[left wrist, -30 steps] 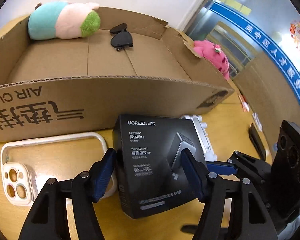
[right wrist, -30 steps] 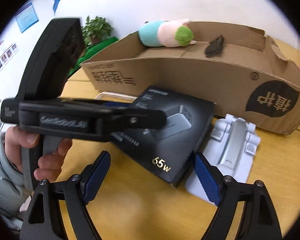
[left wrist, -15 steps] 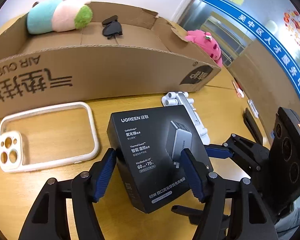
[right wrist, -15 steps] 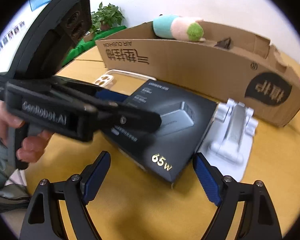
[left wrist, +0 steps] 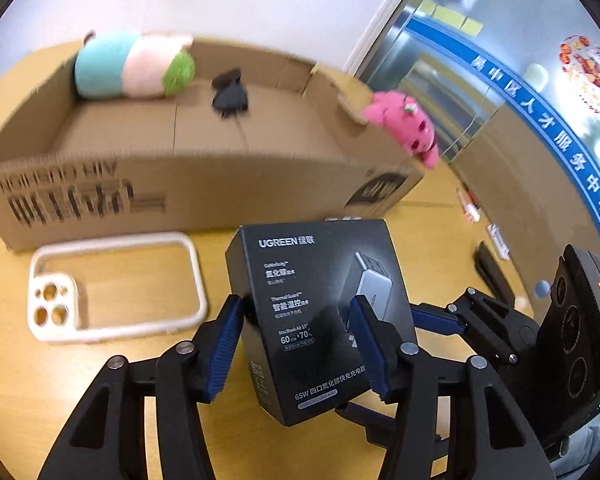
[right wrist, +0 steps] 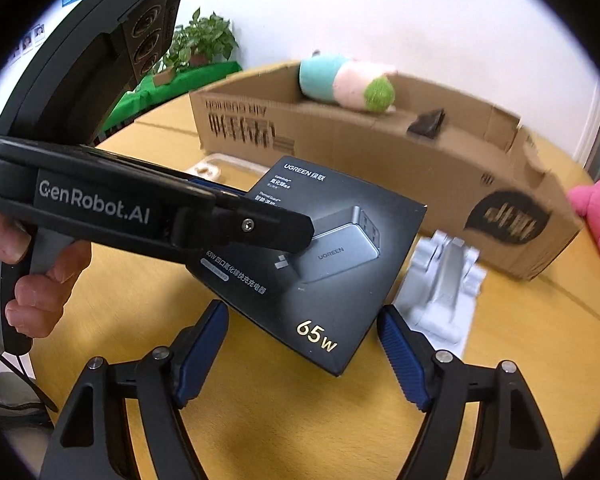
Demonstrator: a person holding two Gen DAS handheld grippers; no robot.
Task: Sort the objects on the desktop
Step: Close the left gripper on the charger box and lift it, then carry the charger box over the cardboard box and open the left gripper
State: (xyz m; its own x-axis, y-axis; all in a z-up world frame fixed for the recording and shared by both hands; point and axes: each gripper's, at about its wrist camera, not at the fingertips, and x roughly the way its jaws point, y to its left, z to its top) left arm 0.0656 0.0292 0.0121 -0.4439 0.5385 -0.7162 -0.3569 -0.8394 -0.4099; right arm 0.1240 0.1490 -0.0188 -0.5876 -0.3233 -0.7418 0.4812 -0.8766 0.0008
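My left gripper (left wrist: 296,340) is clamped on the black charger box (left wrist: 320,312) — one blue finger (left wrist: 226,344) presses its edge at nine o'clock, the other lies on its printed face at three o'clock. The box tilts up off the yellow worktop (left wrist: 112,364), its far end toward twelve o'clock and the cardboard box (left wrist: 188,196). My right gripper (right wrist: 302,352) hangs spread wide, fingers parted and touching nothing — the charger box's "65w" corner sits just beyond the gap between them. The white phone stand (right wrist: 440,292) lies at one o'clock from there; the phone case (left wrist: 112,284) rests at ten o'clock in the left wrist view.
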